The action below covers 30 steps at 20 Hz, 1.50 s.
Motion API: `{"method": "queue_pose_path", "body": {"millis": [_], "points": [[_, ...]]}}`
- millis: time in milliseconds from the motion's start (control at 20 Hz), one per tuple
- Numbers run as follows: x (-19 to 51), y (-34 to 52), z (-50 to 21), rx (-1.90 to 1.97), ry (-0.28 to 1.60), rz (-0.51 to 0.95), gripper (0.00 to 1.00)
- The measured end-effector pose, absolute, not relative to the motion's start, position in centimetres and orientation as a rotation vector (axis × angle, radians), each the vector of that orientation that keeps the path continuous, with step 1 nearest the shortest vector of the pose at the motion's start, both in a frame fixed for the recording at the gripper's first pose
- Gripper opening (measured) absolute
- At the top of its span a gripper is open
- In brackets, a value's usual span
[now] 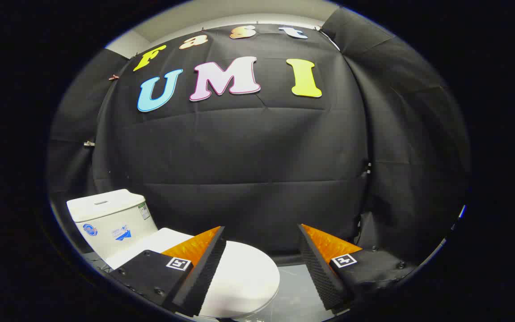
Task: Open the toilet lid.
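Observation:
A white toilet stands low to the left, its tank [110, 219] against the black cloth wall. Its lid [244, 277] lies flat and shut over the bowl, the rounded front end pointing right. My gripper [262, 235] hovers above the lid with its fingers wide apart and nothing between them. The left finger [204, 264] covers part of the lid's near side; the right finger [324, 264] hangs past the lid's front end, over the floor. I see no contact between fingers and lid.
The black cloth wall [248, 170] closes the booth behind and to the right of the toilet. A pale grey floor [295, 290] shows beside the bowl, between the fingers.

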<state>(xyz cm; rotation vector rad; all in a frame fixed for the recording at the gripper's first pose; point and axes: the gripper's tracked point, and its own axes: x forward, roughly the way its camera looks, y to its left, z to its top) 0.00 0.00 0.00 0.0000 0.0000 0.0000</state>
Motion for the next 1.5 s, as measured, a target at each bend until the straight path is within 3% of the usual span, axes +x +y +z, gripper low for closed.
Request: {"method": "queue_pose_path", "body": {"millis": [1500], "points": [[0.28,0.04,-0.8,0.008,0.028,0.007,0.98]]}}
